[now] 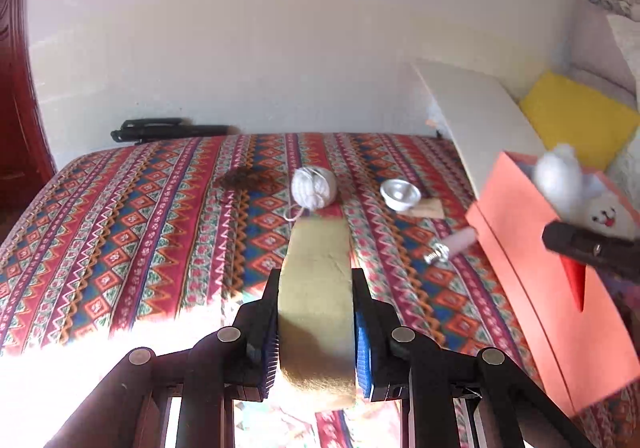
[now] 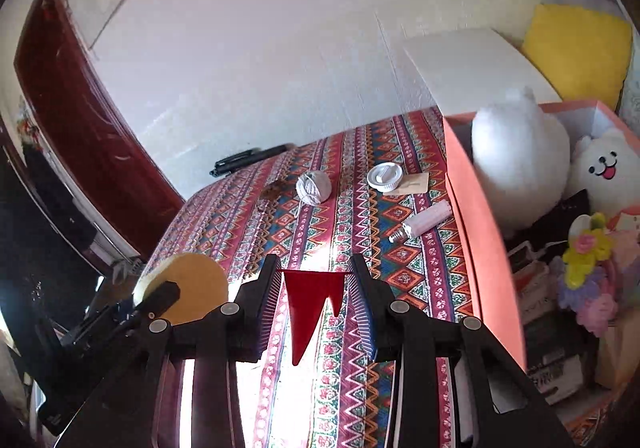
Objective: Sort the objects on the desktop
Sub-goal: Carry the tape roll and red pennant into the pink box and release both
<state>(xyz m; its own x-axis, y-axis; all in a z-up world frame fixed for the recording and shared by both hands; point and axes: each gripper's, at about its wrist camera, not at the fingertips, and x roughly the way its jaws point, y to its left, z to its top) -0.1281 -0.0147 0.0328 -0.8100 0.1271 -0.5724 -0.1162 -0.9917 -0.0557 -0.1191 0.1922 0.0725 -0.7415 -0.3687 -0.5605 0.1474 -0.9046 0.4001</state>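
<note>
A thick tan roll of masking tape (image 1: 316, 312) is clamped edge-on in the left gripper (image 1: 316, 332), while a small red triangular pennant on a string (image 2: 306, 312) is pinched in the right gripper (image 2: 316, 312). The open orange cardboard box (image 2: 476, 232), already crowded with white plush toys (image 2: 520, 163), lies to the right of both and nearer the right gripper. What may be a light bulb (image 2: 424, 226) is seen on the patterned cloth (image 2: 360, 232) beside it

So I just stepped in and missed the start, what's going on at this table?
A person is sorting odds and ends on a patterned tablecloth with a claw in each hand. The left claw is shut on a yellow sponge disc; the right claw holds a string of small red flags. An orange box on the right already holds white plush toys. A ball of string, a white lid and a light bulb lie loose on the cloth.
</note>
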